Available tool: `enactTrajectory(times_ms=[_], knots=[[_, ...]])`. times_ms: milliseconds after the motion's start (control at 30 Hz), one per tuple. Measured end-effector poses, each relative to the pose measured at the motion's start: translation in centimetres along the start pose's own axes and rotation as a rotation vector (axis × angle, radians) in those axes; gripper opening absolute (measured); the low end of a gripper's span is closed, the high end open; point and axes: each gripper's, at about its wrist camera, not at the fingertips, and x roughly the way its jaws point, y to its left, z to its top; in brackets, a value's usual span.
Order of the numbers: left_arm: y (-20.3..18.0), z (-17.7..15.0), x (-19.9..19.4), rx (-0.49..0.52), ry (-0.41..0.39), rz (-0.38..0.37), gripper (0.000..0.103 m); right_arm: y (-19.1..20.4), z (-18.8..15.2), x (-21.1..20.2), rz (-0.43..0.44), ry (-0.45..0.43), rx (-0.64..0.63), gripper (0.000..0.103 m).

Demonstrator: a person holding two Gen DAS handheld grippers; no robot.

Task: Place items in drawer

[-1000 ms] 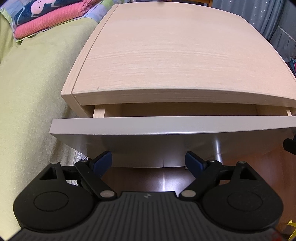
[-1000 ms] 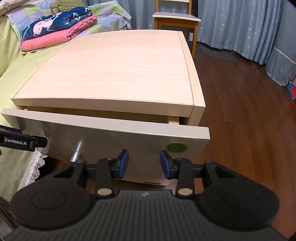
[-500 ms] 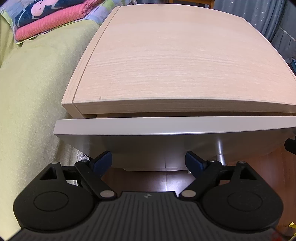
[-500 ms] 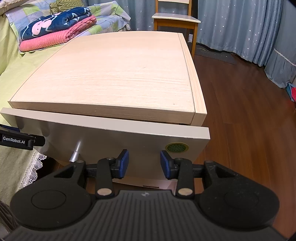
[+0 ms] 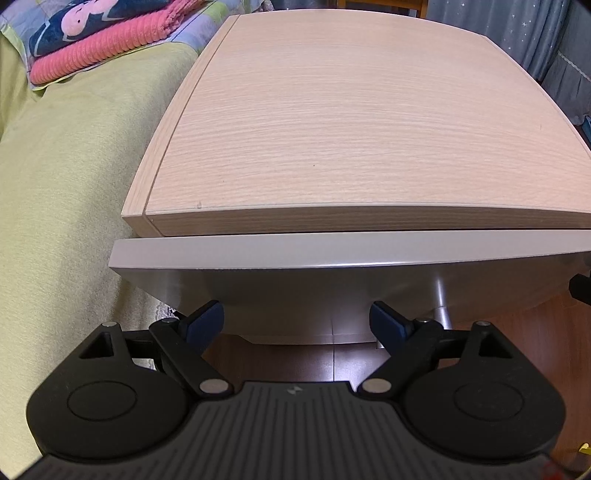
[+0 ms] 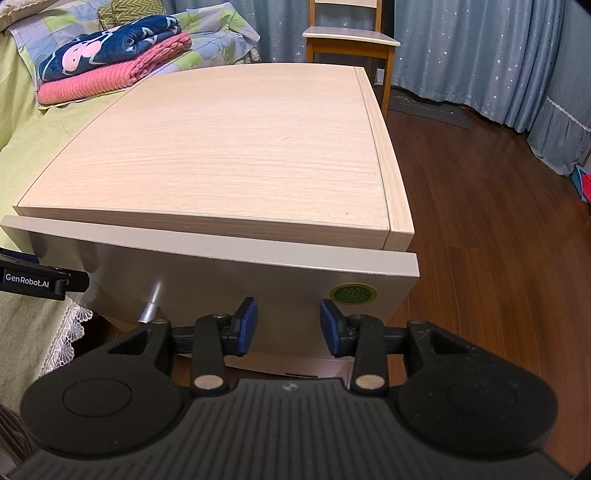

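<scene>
A light wood nightstand has a grey drawer front pushed in flush under its top, so the inside is hidden. A metal handle sticks out of the drawer front. My left gripper is open and empty, its blue pads close against the lower part of the drawer front. My right gripper is open with a narrower gap, empty, also just in front of the drawer face, near a green round sticker. The left gripper's body shows at the left edge of the right wrist view.
A bed with a yellow-green cover lies left of the nightstand, with folded pink and blue blankets on it. A wooden chair stands behind. Dark wood floor and blue curtains are to the right.
The drawer has slid in from partly open to shut against the cabinet. Both grippers moved forward with it, staying at the drawer front.
</scene>
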Motion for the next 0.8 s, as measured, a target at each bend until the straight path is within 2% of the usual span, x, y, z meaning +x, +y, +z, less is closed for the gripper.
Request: enactTrajectory(times_ms=[167,267,533,600,800], knots=[[2.8,-0.5,0.7,-0.002,0.0,-0.001,0.088,0.0,0.2,0.1,0.0,0.0,0.001,0.033],[4.3,-1.4,-1.1,0.0,-0.002,0.001,0.088,0.1,0.3,0.2,0.0,0.0,0.001,0.033],[3.5,-0.9,-0.6,0.0,-0.001,0.001,0.088,0.1,0.8,0.4,-0.001,0.001,0.003,0.033],[7.2,-3.0,-1.9,-0.002,-0.001,-0.001,0.088,0.1,1.0,0.4,-0.002,0.002,0.002,0.033],[7.2,-2.7,-1.9,-0.001,0.001,-0.001,0.088,0.0,1.2,0.6,-0.002,0.002,0.004,0.033]])
